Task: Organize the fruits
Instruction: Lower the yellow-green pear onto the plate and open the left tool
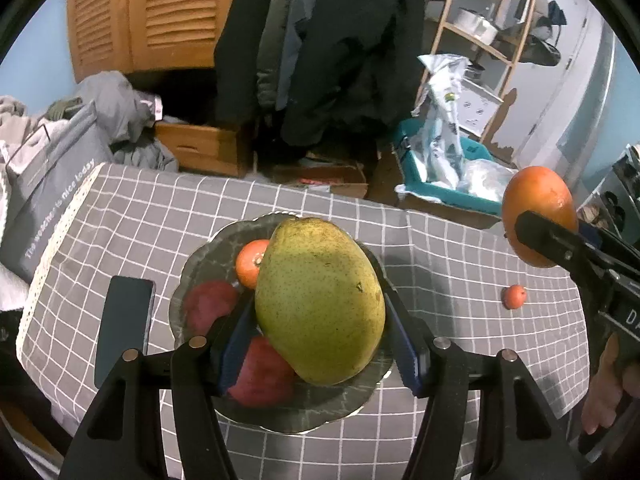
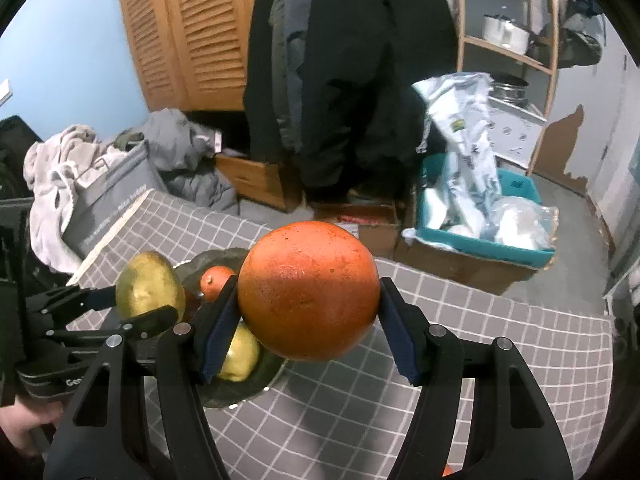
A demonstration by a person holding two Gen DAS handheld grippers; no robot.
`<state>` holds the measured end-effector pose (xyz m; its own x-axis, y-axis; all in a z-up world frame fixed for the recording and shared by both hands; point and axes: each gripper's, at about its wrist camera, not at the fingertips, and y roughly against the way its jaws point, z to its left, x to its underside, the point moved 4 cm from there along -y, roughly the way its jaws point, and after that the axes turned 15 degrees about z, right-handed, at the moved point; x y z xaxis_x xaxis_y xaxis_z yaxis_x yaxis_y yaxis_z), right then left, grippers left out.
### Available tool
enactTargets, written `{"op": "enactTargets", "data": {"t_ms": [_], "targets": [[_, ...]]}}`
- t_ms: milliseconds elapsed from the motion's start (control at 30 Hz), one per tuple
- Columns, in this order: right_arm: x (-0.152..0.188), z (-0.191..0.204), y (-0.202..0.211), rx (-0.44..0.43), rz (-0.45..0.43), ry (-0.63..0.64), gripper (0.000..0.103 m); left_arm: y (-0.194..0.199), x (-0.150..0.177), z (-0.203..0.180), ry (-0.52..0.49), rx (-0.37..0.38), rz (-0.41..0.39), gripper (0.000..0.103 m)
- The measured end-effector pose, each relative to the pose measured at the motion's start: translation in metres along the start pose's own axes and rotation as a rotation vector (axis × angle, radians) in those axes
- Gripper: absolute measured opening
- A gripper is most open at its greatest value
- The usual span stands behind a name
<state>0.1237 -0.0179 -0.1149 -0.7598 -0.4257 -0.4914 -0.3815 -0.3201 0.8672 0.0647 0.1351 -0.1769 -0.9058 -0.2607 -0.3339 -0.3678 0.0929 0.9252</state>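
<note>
My left gripper is shut on a big green-yellow mango, its blue pads pressing both sides. The mango hangs just above a dark glass plate that holds two red fruits and a small tangerine. My right gripper is shut on a large orange in the air, to the right of the plate. The right wrist view also shows the left gripper with the mango, and a yellowish fruit on the plate. Another small tangerine lies on the cloth.
A grey checked tablecloth covers the table. A dark phone lies left of the plate. Past the far edge are a teal bin of bags, cardboard boxes, hanging coats and a clothes pile. A hand grips the right tool.
</note>
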Motion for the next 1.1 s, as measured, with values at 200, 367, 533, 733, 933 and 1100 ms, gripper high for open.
{"op": "enactTargets", "data": {"t_ms": [200, 367, 533, 733, 933, 1100], "targets": [[-0.003, 0.013, -0.025, -0.014, 0.040, 0.013, 0.067, -0.017, -0.002, 0.014, 0.031, -0.007, 0.033, 0.064], [-0.007, 0.020, -0.044, -0.031, 0.072, 0.017, 0.067, -0.032, 0.000, 0.022, 0.045, -0.014, 0.062, 0.064], [-0.007, 0.027, -0.063, -0.041, 0.105, 0.022, 0.067, -0.047, 0.000, 0.030, 0.061, -0.010, 0.092, 0.064], [-0.007, 0.028, -0.080, -0.051, 0.139, 0.017, 0.067, -0.056, 0.001, 0.034, 0.074, -0.008, 0.117, 0.064], [-0.008, 0.029, -0.091, -0.060, 0.160, 0.011, 0.067, -0.065, 0.000, 0.039, 0.092, -0.002, 0.141, 0.064], [-0.010, 0.031, -0.098, -0.072, 0.175, 0.006, 0.067, -0.072, 0.001, 0.042, 0.101, 0.001, 0.169, 0.064]]}}
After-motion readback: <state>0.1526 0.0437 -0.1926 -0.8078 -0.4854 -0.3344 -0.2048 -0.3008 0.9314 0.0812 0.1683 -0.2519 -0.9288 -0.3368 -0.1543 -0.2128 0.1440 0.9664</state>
